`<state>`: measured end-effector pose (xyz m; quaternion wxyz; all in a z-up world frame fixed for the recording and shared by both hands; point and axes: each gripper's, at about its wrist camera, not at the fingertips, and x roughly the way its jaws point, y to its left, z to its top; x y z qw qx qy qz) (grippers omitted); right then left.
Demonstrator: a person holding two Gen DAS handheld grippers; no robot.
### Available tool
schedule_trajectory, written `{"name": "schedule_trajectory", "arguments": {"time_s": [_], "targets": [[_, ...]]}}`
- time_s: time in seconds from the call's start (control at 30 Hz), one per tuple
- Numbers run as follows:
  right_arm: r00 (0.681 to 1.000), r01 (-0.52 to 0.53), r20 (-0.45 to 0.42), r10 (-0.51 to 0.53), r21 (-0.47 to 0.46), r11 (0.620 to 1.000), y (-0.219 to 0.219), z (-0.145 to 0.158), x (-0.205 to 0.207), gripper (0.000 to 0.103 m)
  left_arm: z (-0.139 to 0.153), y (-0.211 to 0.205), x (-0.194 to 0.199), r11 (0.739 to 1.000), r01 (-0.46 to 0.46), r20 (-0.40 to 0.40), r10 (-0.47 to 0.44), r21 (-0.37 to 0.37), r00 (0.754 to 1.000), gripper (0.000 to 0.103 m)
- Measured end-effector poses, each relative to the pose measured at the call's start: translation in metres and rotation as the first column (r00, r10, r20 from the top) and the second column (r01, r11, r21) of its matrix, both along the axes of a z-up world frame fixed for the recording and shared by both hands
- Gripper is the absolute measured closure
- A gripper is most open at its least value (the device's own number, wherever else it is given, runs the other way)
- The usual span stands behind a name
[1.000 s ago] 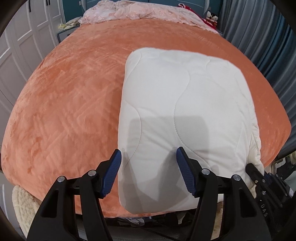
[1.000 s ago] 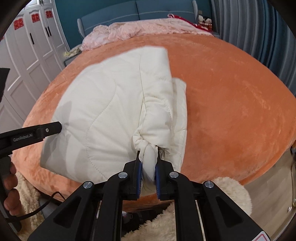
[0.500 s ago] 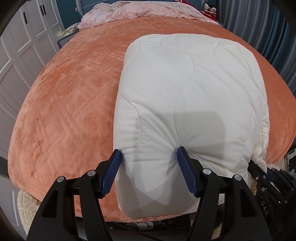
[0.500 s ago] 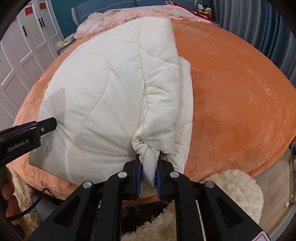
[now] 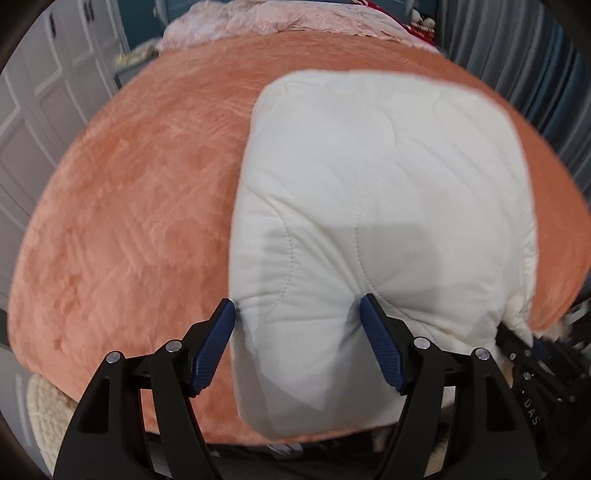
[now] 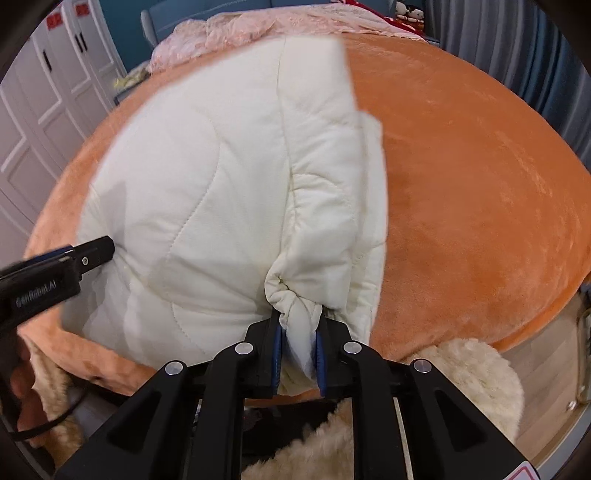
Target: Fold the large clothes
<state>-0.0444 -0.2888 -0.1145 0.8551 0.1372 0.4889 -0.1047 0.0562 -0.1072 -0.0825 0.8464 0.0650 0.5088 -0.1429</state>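
That cream quilted jacket (image 6: pixel 207 206) looks puffy, light and slippery, so your right gripper (image 6: pixel 298 345) pinching the bunched corner seems smart, while your left gripper (image 5: pixel 297 341) gapes wide around the near edge.

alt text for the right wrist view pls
The right tongs are shut on a bunched corner of a folded cream quilted garment lying on an orange plush bedspread. At left, the left tongs touch the garment's near-left edge; a pink blanket lies at the far end.
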Motion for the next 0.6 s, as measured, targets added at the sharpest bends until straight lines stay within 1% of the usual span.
{"name": "schedule_trajectory", "arguments": {"time_s": [0.1, 0.17, 0.23, 0.33, 0.4, 0.43, 0.47, 0.53, 0.6], "targets": [[0.996, 0.019, 0.087, -0.021, 0.018, 1.000, -0.007, 0.042, -0.011, 0.082, 0.026, 0.016, 0.006, 0.999, -0.034, 0.032, 0.035, -0.038, 0.999, 0.036], [0.989, 0.027, 0.142, -0.029, 0.012, 1.000, -0.012, 0.068, -0.007, 0.078, 0.048, 0.024, 0.019, 0.995, -0.060, 0.059, 0.065, -0.076, 0.996, 0.036], [0.984, 0.033, 0.175, -0.035, 0.015, 0.999, -0.018, 0.083, 0.003, 0.078, 0.065, 0.024, 0.036, 0.990, -0.069, 0.072, 0.078, -0.120, 0.994, 0.036], [0.972, 0.080, 0.224, -0.076, -0.012, 0.997, -0.030, 0.102, 0.028, 0.077, 0.081, 0.013, 0.059, 0.988, -0.071, 0.098, 0.085, -0.141, 0.992, 0.036], [0.959, 0.123, 0.258, -0.117, -0.004, 0.992, -0.041, 0.114, 0.043, 0.068, 0.088, 0.003, 0.073, 0.989, -0.072, 0.120, 0.087, -0.129, 0.989, 0.036], [0.953, 0.132, 0.271, -0.133, 0.022, 0.991, -0.047, 0.116, 0.053, 0.059, 0.088, -0.003, 0.082, 0.991, -0.069, 0.120, 0.083, -0.118, 0.989, 0.036], [0.952, 0.135, 0.270, -0.145, 0.055, 0.989, -0.052, 0.116, 0.065, 0.056, 0.086, -0.009, 0.090, 0.991, -0.068, 0.112, 0.081, -0.111, 0.990, 0.036], [0.954, 0.143, 0.247, -0.169, 0.120, 0.982, -0.063, 0.108, 0.086, 0.056, 0.076, -0.019, 0.105, 0.991, -0.067, 0.077, 0.076, -0.111, 0.994, 0.036], [0.958, 0.155, 0.213, -0.191, 0.173, 0.973, -0.069, 0.091, 0.104, 0.055, 0.061, -0.029, 0.117, 0.991, -0.076, 0.027, 0.079, -0.106, 0.997, 0.036]]}}
